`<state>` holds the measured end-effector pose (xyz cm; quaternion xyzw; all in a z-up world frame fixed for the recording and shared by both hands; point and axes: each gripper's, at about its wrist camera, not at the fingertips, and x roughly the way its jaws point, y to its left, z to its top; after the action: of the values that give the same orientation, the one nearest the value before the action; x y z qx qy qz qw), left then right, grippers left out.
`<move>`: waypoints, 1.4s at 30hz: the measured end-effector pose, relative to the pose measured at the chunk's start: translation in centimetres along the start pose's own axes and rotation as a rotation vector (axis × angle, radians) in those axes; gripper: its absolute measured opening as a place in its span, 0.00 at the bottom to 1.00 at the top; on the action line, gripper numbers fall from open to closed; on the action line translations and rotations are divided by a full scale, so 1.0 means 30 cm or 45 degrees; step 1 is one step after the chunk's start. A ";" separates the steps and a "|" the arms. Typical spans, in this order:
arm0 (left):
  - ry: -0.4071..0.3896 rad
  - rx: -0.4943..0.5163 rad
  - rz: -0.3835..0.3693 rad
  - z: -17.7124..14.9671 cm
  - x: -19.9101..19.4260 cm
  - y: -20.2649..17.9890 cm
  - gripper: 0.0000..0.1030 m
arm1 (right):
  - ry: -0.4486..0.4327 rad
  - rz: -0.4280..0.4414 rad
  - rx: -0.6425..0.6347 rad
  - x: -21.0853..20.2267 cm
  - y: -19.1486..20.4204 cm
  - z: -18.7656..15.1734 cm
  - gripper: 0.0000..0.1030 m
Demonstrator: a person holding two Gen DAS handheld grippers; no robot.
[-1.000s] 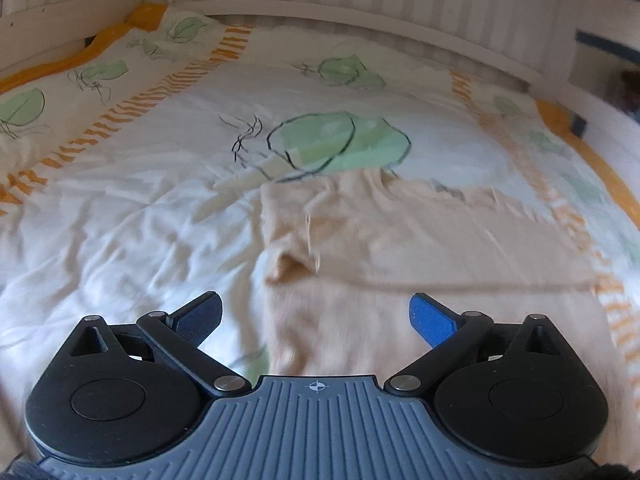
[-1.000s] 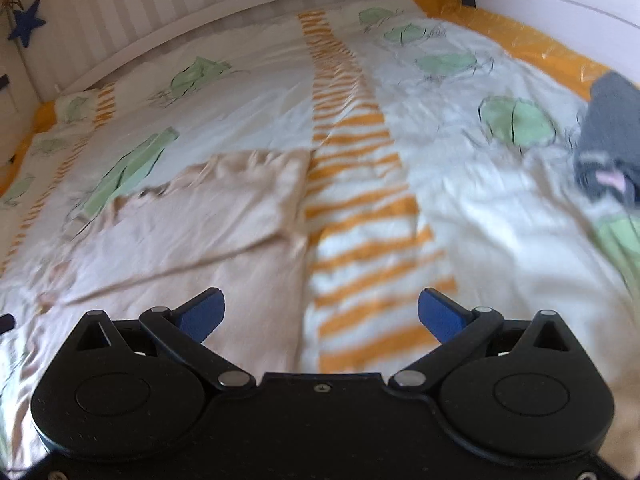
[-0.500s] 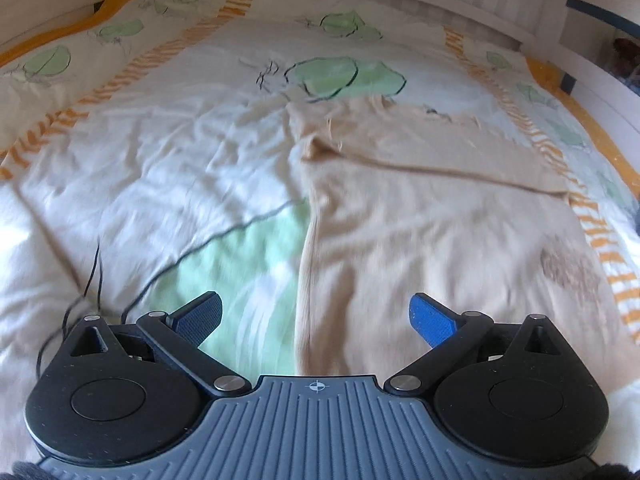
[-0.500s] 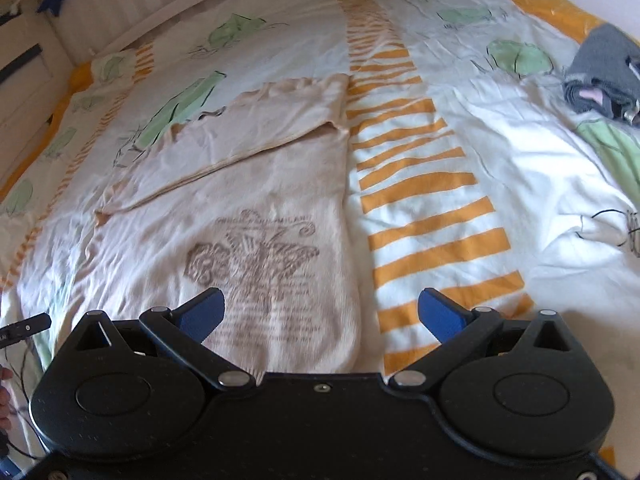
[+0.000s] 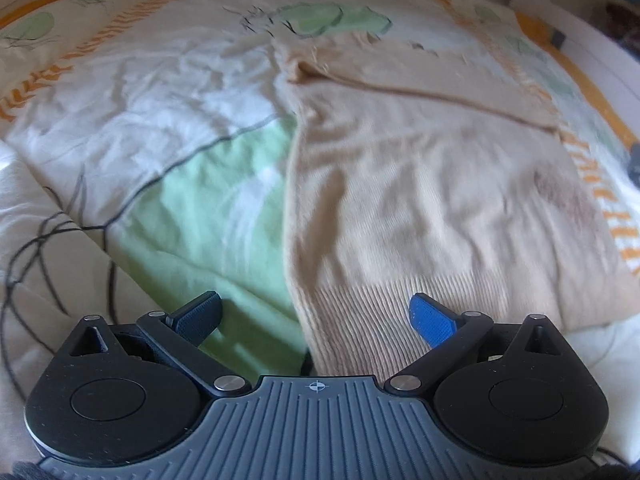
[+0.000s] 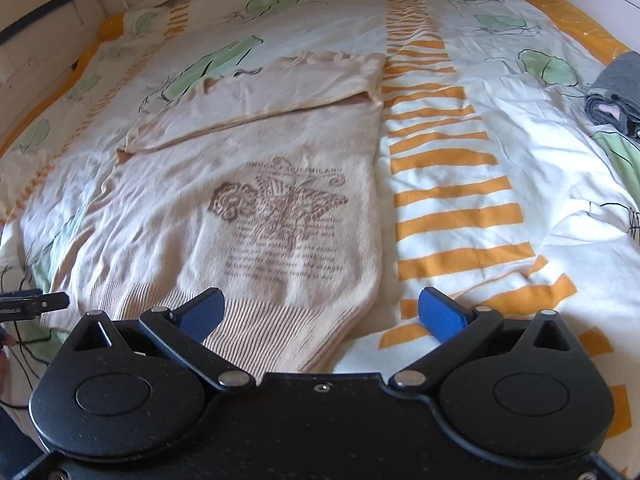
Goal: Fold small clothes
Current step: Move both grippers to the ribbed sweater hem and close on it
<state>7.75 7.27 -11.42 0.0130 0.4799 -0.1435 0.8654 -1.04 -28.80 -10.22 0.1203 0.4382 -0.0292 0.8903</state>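
Note:
A beige knit top [image 6: 240,184] with a brown butterfly print lies flat on the bed, sleeves folded across its upper part. Its ribbed hem is nearest me. My left gripper [image 5: 316,316] is open just above the hem's left corner, which lies between its fingers; the top also fills the left wrist view [image 5: 420,184]. My right gripper [image 6: 320,312] is open over the hem's right corner. The tip of the left gripper shows at the left edge of the right wrist view [image 6: 32,303].
The bed has a white duvet [image 6: 520,160] with orange stripes and green leaf prints. A folded grey garment [image 6: 616,92] lies at the right side. White slatted bed rails [image 6: 40,32] run around the mattress.
Both grippers have pulled back toward me along the top, from the sleeve area down to the ribbed hem. Both stayed open.

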 end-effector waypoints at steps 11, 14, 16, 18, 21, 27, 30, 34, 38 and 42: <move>0.034 0.026 0.018 -0.009 0.032 -0.022 0.99 | 0.171 0.059 -0.035 0.068 0.009 0.029 1.00; 0.030 0.019 0.011 -0.008 0.031 -0.020 0.99 | 0.258 0.119 -0.040 0.107 0.014 0.040 1.00; 0.029 0.020 0.011 -0.007 0.032 -0.021 0.99 | 0.299 0.191 -0.008 0.132 0.010 0.043 1.00; 0.026 0.019 0.010 -0.008 0.032 -0.021 0.99 | 0.310 0.248 0.052 0.154 -0.004 0.043 1.00; 0.025 0.012 0.006 -0.007 0.032 -0.021 0.99 | 0.291 0.291 0.128 0.167 -0.026 0.042 1.00; -0.003 -0.036 -0.015 0.000 0.024 -0.014 0.99 | 0.253 0.310 0.154 0.154 -0.039 0.035 0.98; -0.055 -0.111 -0.051 0.013 0.012 0.007 0.98 | 0.228 0.315 0.167 0.150 -0.046 0.034 0.96; -0.084 -0.153 -0.075 0.032 0.023 0.020 0.98 | 0.201 0.328 0.210 0.157 -0.061 0.038 0.93; -0.115 -0.165 -0.144 0.046 0.031 0.019 0.78 | 0.177 0.348 0.263 0.159 -0.075 0.039 0.91; -0.089 -0.173 -0.149 0.053 0.050 0.019 0.77 | 0.167 0.341 0.272 0.156 -0.078 0.036 0.85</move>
<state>9.95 7.19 -11.88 -0.0790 0.4579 -0.1614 0.8707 2.28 -31.09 -13.71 0.2731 0.4699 0.0513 0.8379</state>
